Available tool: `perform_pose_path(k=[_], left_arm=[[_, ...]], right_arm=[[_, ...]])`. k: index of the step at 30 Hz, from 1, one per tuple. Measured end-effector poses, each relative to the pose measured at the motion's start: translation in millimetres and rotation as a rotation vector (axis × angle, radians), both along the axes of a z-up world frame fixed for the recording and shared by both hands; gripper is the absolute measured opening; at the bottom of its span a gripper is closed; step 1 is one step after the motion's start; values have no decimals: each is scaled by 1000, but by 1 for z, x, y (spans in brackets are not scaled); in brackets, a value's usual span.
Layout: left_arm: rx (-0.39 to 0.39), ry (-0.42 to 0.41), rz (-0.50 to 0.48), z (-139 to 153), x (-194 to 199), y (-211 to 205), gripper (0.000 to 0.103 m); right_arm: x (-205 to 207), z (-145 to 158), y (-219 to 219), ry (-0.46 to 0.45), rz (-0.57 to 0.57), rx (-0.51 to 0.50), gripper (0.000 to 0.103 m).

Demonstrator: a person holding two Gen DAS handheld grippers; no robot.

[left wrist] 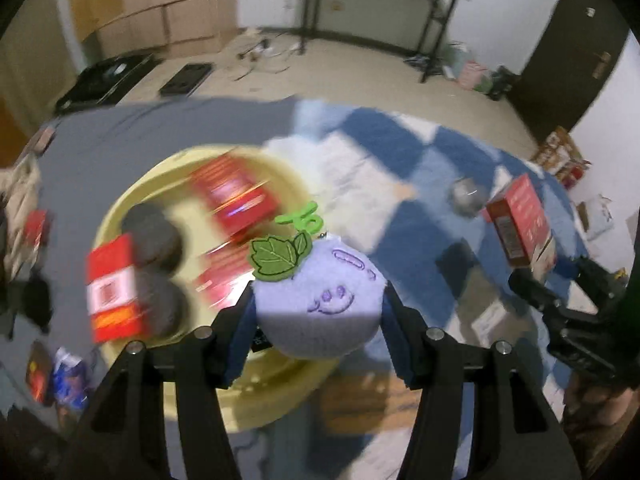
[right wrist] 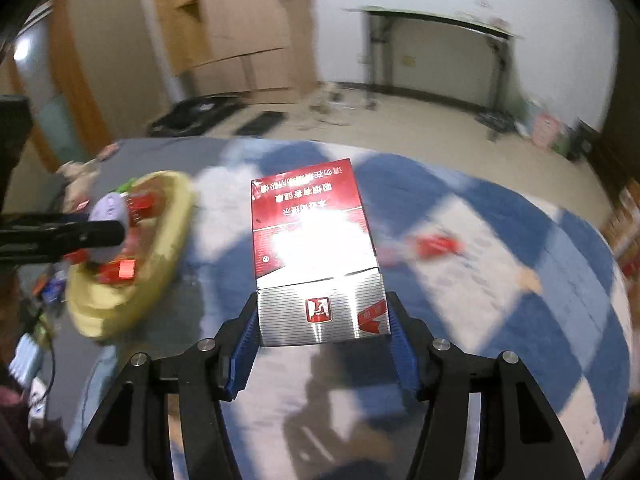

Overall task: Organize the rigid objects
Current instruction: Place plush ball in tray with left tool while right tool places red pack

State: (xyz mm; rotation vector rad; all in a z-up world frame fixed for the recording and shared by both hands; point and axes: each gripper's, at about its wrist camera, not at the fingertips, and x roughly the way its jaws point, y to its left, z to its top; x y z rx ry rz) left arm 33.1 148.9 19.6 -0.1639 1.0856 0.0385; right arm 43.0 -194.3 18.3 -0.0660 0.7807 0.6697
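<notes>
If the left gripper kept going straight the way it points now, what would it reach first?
Probably the yellow basin: the left gripper, shut on the purple plush toy, points down over its near side, towards the red boxes inside. Blur leaves depth uncertain.

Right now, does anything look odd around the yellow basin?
Yes. The left claw is shut on a soft lilac plush fruit with green felt leaves, above the round yellow basin of red boxes and dark discs. It is no rigid object. The right claw holds a red-and-silver carton.

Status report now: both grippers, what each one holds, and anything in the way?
Left gripper shut on purple plush toy, above yellow basin. Right gripper shut on red cigarette box. Nothing visibly in the way.
</notes>
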Motion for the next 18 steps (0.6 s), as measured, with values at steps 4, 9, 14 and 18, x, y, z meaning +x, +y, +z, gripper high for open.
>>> perform_pose_path(k=[4, 9, 14, 18], left_arm=[[59, 45, -65, -23, -25, 25, 59], [32, 102, -5, -54, -27, 51, 59], [-21, 114, -3, -72, -23, 67, 59], [-83, 131, -11, -88, -21, 75, 61]], right_arm=[[-17, 7, 63, 15, 104, 10, 58], [-16, -8, 136, 98, 184, -20, 58], [0, -17, 179, 105, 233, -69, 58], [14, -21, 211, 98, 265, -95, 58]])
